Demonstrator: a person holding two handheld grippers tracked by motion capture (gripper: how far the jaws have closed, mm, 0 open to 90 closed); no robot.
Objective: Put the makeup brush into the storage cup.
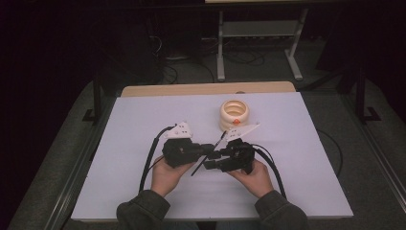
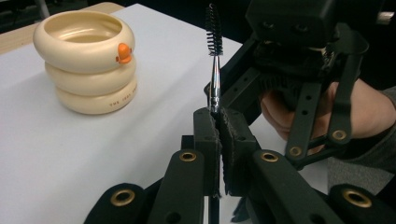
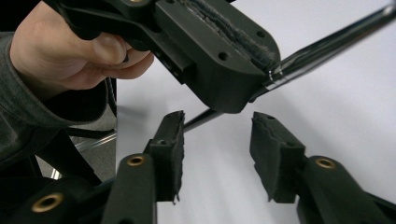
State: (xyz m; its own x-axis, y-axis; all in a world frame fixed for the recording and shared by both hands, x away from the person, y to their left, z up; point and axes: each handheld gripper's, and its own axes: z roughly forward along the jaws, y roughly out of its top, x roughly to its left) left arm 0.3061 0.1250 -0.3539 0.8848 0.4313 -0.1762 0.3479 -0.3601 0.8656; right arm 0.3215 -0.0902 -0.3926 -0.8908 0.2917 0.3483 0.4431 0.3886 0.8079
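Counted: one brush (image 2: 214, 60), one cream ringed cup (image 1: 234, 114), two grippers. Left gripper (image 2: 218, 126) clamped on brush handle, bristles up at 12 o'clock. Right gripper (image 3: 217, 149) part open, gripping nothing, jaws beside handle's free end. Brush above tabletop (image 1: 143, 120), 6 o'clock of cup.

The thin black-bristled metal brush (image 2: 214, 70) has its lower handle hidden between the left gripper (image 2: 218, 135) pads; its tip is cut off in the right gripper view.

Left claw (image 2: 218, 140) clamped shut, right claw (image 3: 217, 154) jaws apart, hands side by side
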